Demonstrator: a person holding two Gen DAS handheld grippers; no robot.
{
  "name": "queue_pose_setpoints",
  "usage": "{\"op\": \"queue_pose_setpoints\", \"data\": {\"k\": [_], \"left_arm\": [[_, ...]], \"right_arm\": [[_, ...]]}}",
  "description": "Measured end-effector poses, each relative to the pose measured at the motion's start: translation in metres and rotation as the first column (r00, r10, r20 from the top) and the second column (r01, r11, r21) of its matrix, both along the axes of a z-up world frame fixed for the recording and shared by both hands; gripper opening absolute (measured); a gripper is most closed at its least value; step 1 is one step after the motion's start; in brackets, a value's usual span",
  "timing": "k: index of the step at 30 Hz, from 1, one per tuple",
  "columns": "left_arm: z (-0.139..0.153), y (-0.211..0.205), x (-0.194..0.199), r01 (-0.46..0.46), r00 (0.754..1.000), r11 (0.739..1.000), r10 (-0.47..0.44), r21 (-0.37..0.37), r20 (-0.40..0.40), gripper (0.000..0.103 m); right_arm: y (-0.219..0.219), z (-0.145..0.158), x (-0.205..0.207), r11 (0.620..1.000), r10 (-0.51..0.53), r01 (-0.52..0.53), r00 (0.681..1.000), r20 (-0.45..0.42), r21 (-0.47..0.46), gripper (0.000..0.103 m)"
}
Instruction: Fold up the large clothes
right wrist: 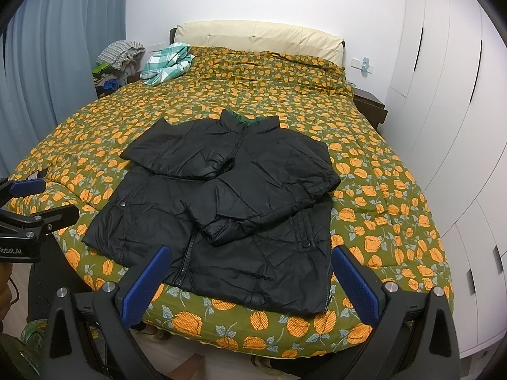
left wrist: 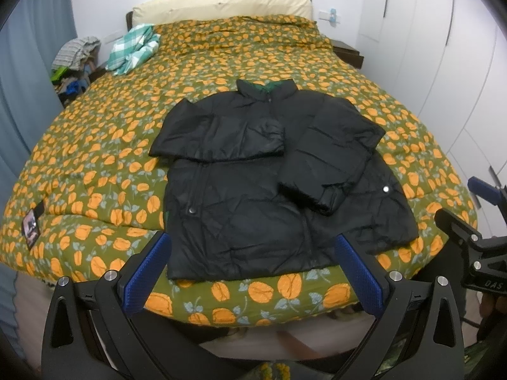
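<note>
Bedroom with white wardrobes down one side, blue curtain on the other, and a big bed point(left wrist: 95, 164) under an orange-flower quilt that's doing duty as the folding surface. Going left to right: the left hand-held gripper point(left wrist: 253, 272) hangs just short of the bed's near edge, blue pads point(left wrist: 149, 278) spread wide, nothing between them. Straight ahead of it, just past the fingertips, is the black puffer jacket point(left wrist: 253, 196), lying flat with the collar pointing away and both sleeves already crossed in over the chest. The right hand-held gripper point(right wrist: 250, 281) sits beside the left one, also wide open and empty, with the jacket's hem point(right wrist: 253, 294) right in front of its pads.

My guess on handling: quilted nylon shell, so light and squishy but slick, and the padding will want to spring back open after any fold. Pinching only the outer fabric would probably slide, so I'd take a full bite through both layers at the two hem corners nearest the grippers, one each, and carry the bottom up toward the collar. The loose sleeve cuff point(right wrist: 218, 231) on top could slip off sideways while lifting
</note>
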State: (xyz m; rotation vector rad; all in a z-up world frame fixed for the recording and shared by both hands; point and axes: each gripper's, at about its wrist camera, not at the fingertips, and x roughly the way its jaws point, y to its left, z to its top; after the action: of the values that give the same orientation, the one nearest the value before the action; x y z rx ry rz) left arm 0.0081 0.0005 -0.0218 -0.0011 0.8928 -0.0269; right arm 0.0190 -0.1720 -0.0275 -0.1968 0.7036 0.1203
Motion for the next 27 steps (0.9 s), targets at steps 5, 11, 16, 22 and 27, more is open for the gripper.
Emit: {"op": "queue_pose_setpoints", "data": {"k": [5,11,16,22,27], "left_arm": [[-0.0006,-0.0002,0.0016,-0.001,1.0,1.0,0.001,-0.003,-0.008,0.102],[-0.0008,0.0001,0.0013,-0.001,1.0,1.0,0.001,-0.003,-0.007,0.102],[-0.0007,-0.0003,0.0016,-0.002,1.0,1.0,0.002,-0.002,-0.01,0.102],[-0.0007,-0.0004,0.0016,-0.002,1.0,1.0,0.002,-0.002,-0.01,0.102],[-0.0007,-0.0005,0.0013,-0.001,1.0,1.0,0.001,-0.002,-0.009,0.102]], "right_arm": [[0.0001,0.0,-0.0002,1.0,0.0,0.0,1.0,-0.001,0.0,0.103],[0.0001,0.0001,0.0002,1.0,0.0,0.0,1.0,0.0,0.0,0.103],[0.0,0.0003,0.0009,1.0,0.0,0.0,1.0,-0.001,0.0,0.103],[0.0007,-0.0011,-0.0001,1.0,0.001,-0.001,1.0,-0.003,0.0,0.103],[0.0017,-0.0029,-0.0009,1.0,0.001,-0.001,1.0,-0.002,0.0,0.103]]}}
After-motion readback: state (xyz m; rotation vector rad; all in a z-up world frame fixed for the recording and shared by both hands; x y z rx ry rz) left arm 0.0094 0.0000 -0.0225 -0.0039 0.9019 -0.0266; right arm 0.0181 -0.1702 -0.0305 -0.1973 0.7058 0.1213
